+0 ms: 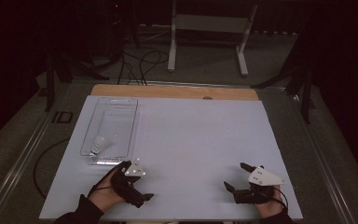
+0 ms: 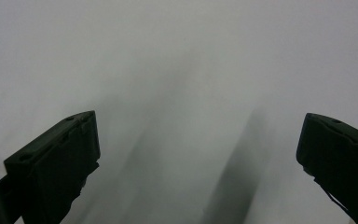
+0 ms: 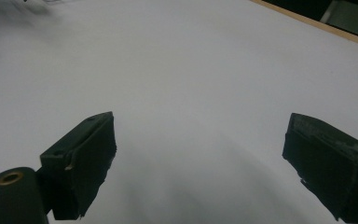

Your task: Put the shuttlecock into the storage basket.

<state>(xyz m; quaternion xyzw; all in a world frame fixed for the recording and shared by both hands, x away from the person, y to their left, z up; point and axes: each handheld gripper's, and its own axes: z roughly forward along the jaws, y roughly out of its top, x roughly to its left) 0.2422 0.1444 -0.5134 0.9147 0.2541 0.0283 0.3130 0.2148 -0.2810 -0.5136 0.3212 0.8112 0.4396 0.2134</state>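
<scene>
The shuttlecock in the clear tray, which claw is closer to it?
Left. The left claw sits just below the tray holding the shuttlecock; the right claw is far across the table.

Room is dim, lit mostly over the table (image 1: 200,140), whose top is a pale white sheet w/ a wooden strip (image 1: 175,91) showing along the far edge. Floor (image 1: 205,60) is grey carpet-like, darker toward the sides. Behind the table stands a white metal frame (image 1: 209,28) on two feet, w/ black cables (image 1: 140,63) looped on the floor to its left. Dark stand legs (image 1: 56,70) at left & more (image 1: 303,79) at right. Metal rails (image 1: 23,154) run along both sides of the table. Back wall is black, details can't be made out.
</scene>
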